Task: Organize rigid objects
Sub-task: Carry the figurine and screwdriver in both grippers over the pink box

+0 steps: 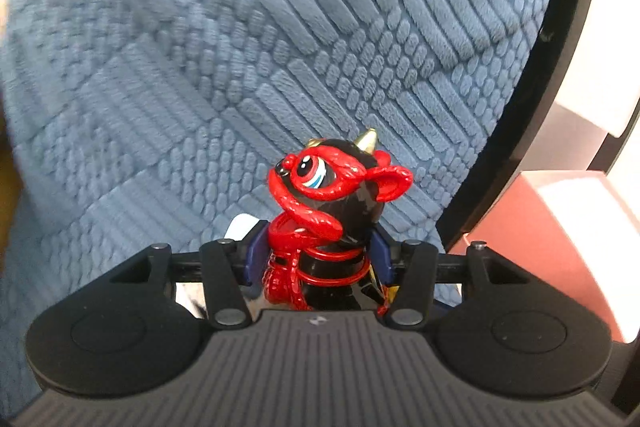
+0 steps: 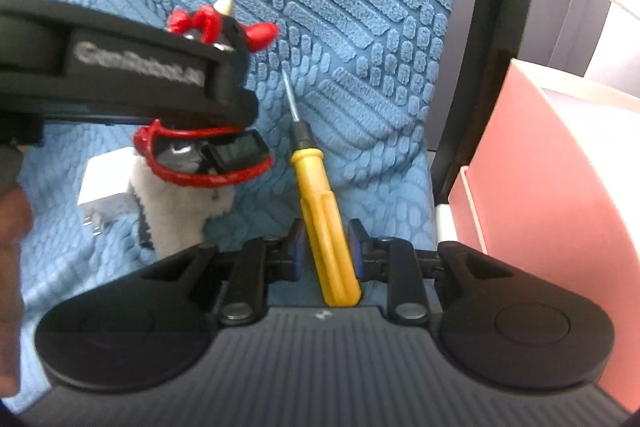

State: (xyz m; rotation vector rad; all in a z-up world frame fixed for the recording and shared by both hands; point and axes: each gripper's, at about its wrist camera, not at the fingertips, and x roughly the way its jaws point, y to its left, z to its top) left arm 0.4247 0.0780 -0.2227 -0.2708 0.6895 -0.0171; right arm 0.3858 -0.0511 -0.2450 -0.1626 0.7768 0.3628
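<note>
Two hand-held grippers, both loaded. Left hand-held gripper (image 1: 318,261) is clamped about half-open on a glossy red-and-black figurine (image 1: 332,211): big cartoon eye, red curled ears, gold horn tips, red rings round its body. It sits upright between the blue pads, above the blue textured mat (image 1: 200,47). Right hand-held gripper (image 2: 326,253) is nearly closed on a yellow-handled screwdriver (image 2: 324,223): fluted handle, black collar, thin metal shaft pointing away over the mat. Pink box (image 2: 540,187) at right, beyond the mat's black edge.

Black ribbed gripper (image 2: 326,255) bodies, round side discs, blue-padded jaws, white lettering.
</note>
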